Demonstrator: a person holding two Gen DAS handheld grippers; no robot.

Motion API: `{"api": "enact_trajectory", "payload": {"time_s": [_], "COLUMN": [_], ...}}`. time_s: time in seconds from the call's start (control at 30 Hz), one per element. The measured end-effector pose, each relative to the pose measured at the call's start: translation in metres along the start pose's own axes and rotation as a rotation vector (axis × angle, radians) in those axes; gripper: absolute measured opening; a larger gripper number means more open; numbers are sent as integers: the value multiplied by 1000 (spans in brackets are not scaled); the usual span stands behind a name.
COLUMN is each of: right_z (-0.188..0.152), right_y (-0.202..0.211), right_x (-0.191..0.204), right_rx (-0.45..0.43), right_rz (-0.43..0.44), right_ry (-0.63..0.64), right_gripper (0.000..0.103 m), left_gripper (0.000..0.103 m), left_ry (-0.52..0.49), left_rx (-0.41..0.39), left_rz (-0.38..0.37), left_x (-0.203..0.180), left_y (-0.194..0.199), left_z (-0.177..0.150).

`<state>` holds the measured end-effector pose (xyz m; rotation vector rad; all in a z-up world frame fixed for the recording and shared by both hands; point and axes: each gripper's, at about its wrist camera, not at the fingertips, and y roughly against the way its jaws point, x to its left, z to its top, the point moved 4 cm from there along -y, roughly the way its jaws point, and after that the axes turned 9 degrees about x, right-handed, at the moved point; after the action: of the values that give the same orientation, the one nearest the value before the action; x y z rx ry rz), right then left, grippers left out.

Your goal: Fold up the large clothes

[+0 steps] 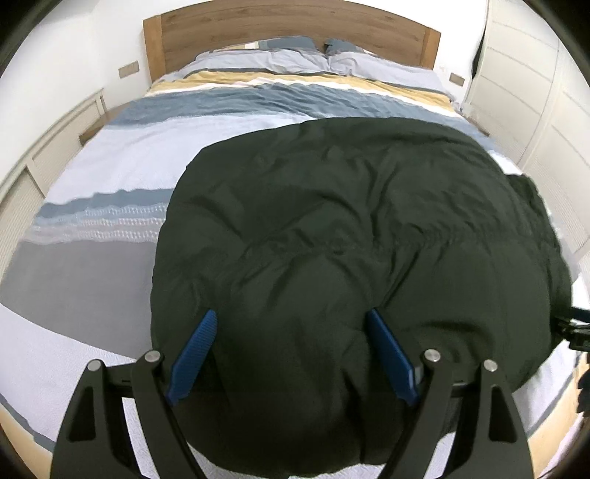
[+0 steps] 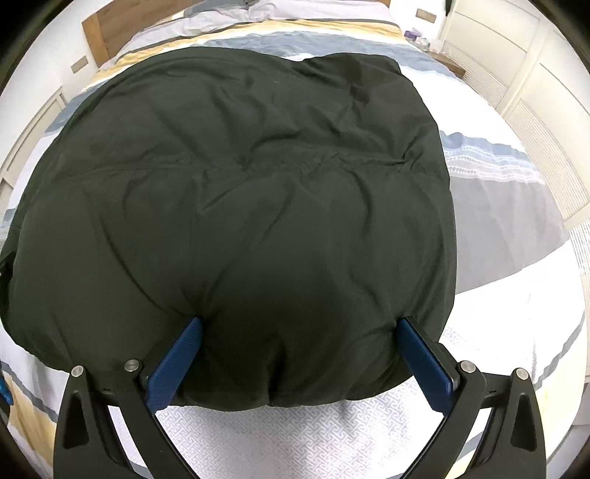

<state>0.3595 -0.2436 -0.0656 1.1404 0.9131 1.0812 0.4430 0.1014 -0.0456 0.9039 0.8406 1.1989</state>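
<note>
A large dark green padded jacket (image 1: 350, 228) lies spread on the bed, its near hem towards me. My left gripper (image 1: 291, 313) points down at that hem, its blue pads (image 1: 195, 350) wide apart. The tips dent the puffy cloth, which bulges up between them. In the right wrist view the same jacket (image 2: 239, 177) fills the middle. My right gripper (image 2: 299, 320) also stands open over the near edge. Its fingertips (image 2: 424, 361) sink into the cloth, which puckers around them. Neither pair of pads pinches the cloth together.
The bed's striped cover (image 1: 110, 177) in white, blue, grey and yellow lies around the jacket, with pillows (image 1: 280, 59) and a wooden headboard (image 1: 287, 25) at the far end. White panelled cupboards (image 2: 534, 92) flank the bed. A patterned white strip (image 2: 302, 434) lies below the hem.
</note>
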Motion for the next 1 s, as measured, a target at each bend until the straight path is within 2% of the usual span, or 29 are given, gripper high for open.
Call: {"api": "enact_trajectory", "payload": {"time_s": [0.17,0.27,0.57,0.63,0.8,0.9,1.0], "right_z": [-1,-4,-7,-4,8,15,22], "right_y": [-1,2,5,8,15,18,17], "right_x": [-19,-30,-78,-88,-119,-133,-142], "right_rx": [-3,-10,-32,-50,-86,-100,-107], "right_rz": [29,42,78,67,118,132,146], "right_ry": [22,14,-32,-37,-101,-122,-150], "right_gripper": [102,102,102,102,102,102,102], "left_gripper": [84,84,84,84,84,84,84], "left_ry": [73,101,152,168,294,373,490], "left_rx": [45,45,46,33,41,16,-16], "left_rz": [-98,-121,-125,-103,-95,-90,-146], "left_x": [20,30,53,62,104,130,156], "left_y": [5,8,20,26,31,35,38], "left_z": [-8,-13,-25,-26,-32,-40,-48]}}
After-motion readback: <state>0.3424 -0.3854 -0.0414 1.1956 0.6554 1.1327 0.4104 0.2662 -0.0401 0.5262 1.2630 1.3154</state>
